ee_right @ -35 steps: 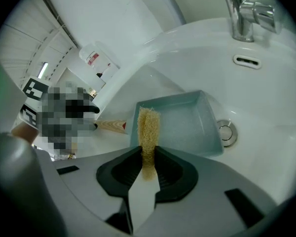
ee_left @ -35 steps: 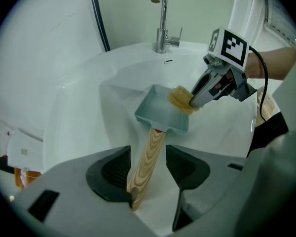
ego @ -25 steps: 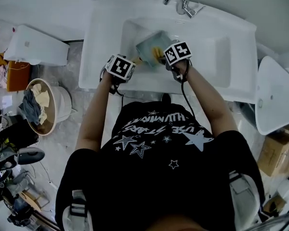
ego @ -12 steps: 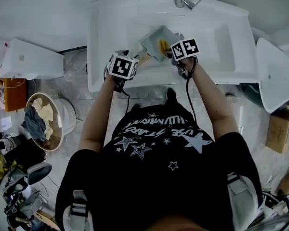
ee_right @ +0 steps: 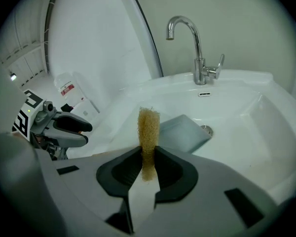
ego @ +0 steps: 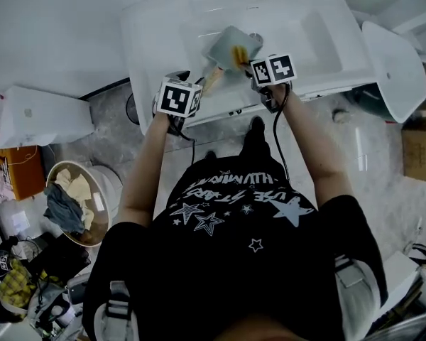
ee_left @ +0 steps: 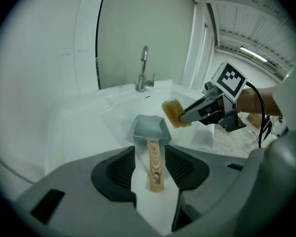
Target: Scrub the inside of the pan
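Observation:
A grey-blue square pan (ego: pixel 229 47) (ee_left: pixel 150 129) (ee_right: pixel 184 131) with a wooden handle (ee_left: pixel 155 166) is held over the white sink (ego: pixel 156 21). My left gripper (ego: pixel 201 88) (ee_left: pixel 151 158) is shut on that handle. My right gripper (ego: pixel 246 63) (ee_right: pixel 148 158) is shut on a yellow sponge (ego: pixel 238 55) (ee_right: pixel 149 131). The sponge (ee_left: pixel 174 113) hangs just above the pan's right rim, and I cannot tell whether it touches. In the right gripper view the left gripper (ee_right: pixel 77 130) shows at the left.
A chrome faucet (ee_right: pixel 197 48) (ee_left: pixel 143 69) stands at the back of the sink, with the drain (ee_right: pixel 205 129) beyond the pan. On the floor are a bucket of cloths (ego: pixel 77 199) at the left, a white oval lid (ego: pixel 390 48) and a cardboard box (ego: pixel 419 148) at the right.
The head view has swung, so the sink sits higher and turned. Both grippers keep their holds, with the sponge still at the pan's right side.

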Available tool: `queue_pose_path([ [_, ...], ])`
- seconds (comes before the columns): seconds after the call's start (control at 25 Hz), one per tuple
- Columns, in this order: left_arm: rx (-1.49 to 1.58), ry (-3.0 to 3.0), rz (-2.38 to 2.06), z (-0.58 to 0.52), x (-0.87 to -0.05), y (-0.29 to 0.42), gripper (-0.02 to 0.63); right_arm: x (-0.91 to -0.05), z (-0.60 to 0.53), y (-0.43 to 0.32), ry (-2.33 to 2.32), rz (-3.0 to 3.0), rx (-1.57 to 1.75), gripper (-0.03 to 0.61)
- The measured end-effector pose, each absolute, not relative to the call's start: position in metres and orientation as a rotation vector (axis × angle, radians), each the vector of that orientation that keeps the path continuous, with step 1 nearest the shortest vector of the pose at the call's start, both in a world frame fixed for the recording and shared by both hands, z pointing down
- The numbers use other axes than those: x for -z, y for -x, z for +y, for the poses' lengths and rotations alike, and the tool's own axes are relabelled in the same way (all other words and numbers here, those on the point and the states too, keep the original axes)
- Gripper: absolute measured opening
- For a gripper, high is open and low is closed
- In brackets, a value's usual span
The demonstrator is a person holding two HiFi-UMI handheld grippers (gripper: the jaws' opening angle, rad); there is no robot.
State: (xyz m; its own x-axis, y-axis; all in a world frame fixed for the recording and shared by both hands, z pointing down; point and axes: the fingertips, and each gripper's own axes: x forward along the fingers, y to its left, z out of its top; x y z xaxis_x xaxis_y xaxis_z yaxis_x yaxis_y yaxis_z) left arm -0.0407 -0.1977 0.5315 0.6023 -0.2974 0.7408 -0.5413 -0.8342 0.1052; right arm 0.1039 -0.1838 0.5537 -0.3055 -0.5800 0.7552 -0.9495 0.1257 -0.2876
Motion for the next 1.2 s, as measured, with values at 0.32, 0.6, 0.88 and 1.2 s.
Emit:
queue_pose_path([
  [0.32, -0.988, -2.598, -0.592, -0.168, -0.518, 0.055, 0.189, -0.533, -0.137, -0.089, -1.677, -1.927, -1.005, 0.077],
  [0.6, -0.953, -2.630, -0.543, -0.137, -0.511, 0.045, 0.177, -0.516, -0.097, -0.088, -1.735, -1.918, -1.020, 0.075],
  [0.88, -0.955, -2.628, -0.571, -0.104, -0.505, 0.041, 0.137, -0.519, -0.058, -0.095, -1.762, -1.937, -1.069, 0.075],
  [1.2, -0.906, -2.635, -0.698, -0.072, -0.490, 0.043, 0.042, -0.515, -0.009, -0.090, -1.719, -1.986, -1.068, 0.074],
])
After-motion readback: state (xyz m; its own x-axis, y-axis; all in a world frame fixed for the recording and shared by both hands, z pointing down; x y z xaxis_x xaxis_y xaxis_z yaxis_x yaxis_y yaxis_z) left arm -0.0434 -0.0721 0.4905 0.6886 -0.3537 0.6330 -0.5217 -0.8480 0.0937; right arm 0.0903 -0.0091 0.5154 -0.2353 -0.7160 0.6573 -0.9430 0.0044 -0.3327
